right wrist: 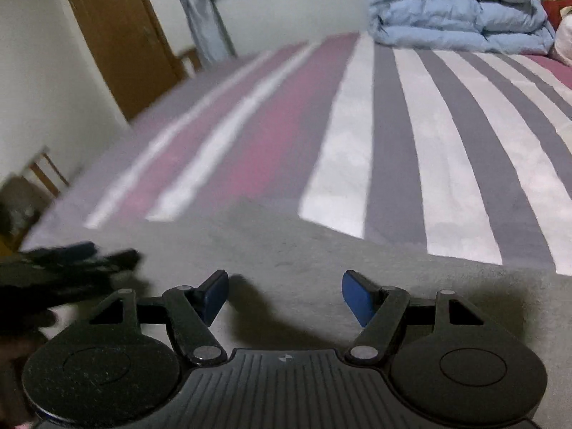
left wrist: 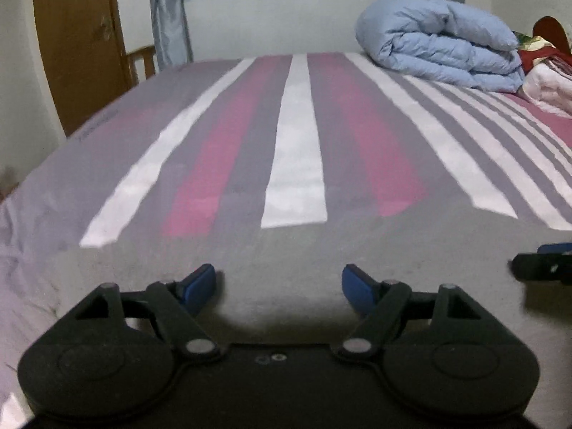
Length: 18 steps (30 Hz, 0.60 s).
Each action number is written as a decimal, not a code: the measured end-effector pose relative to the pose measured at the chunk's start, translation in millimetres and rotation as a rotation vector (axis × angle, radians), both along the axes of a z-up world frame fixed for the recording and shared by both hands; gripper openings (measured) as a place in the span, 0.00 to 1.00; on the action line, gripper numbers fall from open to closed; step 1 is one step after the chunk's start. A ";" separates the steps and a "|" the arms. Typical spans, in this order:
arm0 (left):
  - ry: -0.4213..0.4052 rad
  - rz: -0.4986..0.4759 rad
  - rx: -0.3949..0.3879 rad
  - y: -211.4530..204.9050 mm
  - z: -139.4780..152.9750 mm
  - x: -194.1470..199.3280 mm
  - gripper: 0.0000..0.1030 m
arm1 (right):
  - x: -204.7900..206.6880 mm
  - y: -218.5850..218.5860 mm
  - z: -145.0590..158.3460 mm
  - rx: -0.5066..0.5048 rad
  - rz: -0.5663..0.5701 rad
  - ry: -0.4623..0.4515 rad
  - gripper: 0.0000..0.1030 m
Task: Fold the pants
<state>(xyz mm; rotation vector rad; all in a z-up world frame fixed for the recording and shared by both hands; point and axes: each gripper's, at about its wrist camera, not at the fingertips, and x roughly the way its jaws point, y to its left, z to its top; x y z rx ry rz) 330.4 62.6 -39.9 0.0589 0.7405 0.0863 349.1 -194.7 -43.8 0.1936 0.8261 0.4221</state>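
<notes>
Both grippers, left gripper (left wrist: 279, 284) and right gripper (right wrist: 285, 291), wide apart, empty, over grey pants (left wrist: 304, 246).

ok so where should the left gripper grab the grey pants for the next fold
Probably the far straight edge of the grey pants, near its left corner. They lie flat on the striped sheet, so the open left gripper should come down from above and pinch that edge.
</notes>
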 end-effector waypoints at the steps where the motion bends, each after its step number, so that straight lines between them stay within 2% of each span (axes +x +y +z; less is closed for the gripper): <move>1: 0.006 0.006 0.001 1.3 -2.3 0.7 0.70 | 4.4 -0.5 -5.7 -0.010 -0.010 0.011 0.68; 8: 0.011 -0.005 0.002 5.5 -3.8 -0.9 0.71 | 0.4 -0.4 -7.6 -0.073 -0.013 -0.019 0.68; 11: 0.016 -0.002 0.015 10.1 -1.9 -5.4 0.71 | -1.2 -14.1 -1.6 -0.114 -0.049 -0.035 0.68; 14: 0.017 0.009 0.033 19.0 1.4 -14.4 0.71 | -8.6 -60.1 5.1 -0.112 -0.169 -0.046 0.68; 17: -0.007 0.024 0.037 29.0 10.2 -33.3 0.72 | -35.4 -139.2 17.2 0.035 -0.305 -0.091 0.68; 18: -0.015 0.029 0.032 32.2 11.8 -40.2 0.76 | -48.1 -169.6 19.7 0.082 -0.352 -0.104 0.68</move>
